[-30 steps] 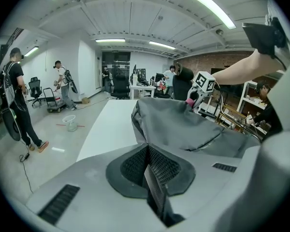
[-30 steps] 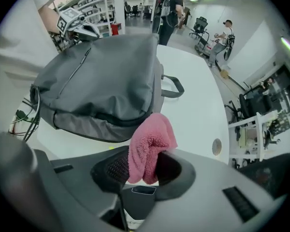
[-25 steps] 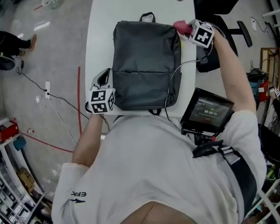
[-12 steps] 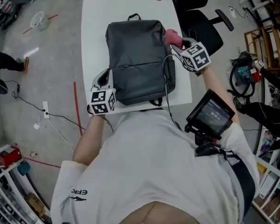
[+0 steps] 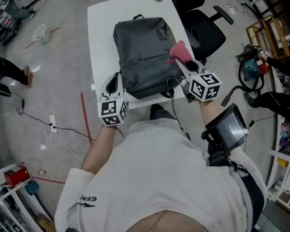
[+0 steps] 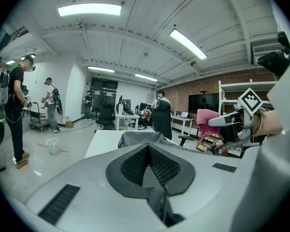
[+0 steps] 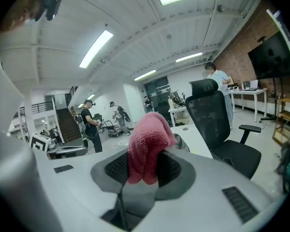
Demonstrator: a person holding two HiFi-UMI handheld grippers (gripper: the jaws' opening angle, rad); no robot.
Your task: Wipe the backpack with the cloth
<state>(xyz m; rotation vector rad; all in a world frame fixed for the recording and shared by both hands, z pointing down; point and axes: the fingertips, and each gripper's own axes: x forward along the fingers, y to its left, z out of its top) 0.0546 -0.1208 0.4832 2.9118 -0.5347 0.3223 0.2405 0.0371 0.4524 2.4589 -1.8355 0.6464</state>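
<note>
Backpack: your dark backpack lies flat on the white table, handle toward 12 o'clock.
Cloth: the pink cloth is at the backpack's 3 o'clock edge.
Right gripper: your jaws are clamped on the cloth.
Left gripper: your jaws are together and empty, at the backpack's 7 o'clock corner.

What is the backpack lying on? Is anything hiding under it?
The backpack lies flat on a white table, whose bare top shows beside and beyond it. Whether anything is tucked beneath cannot be seen, because the bag covers that part.
</note>
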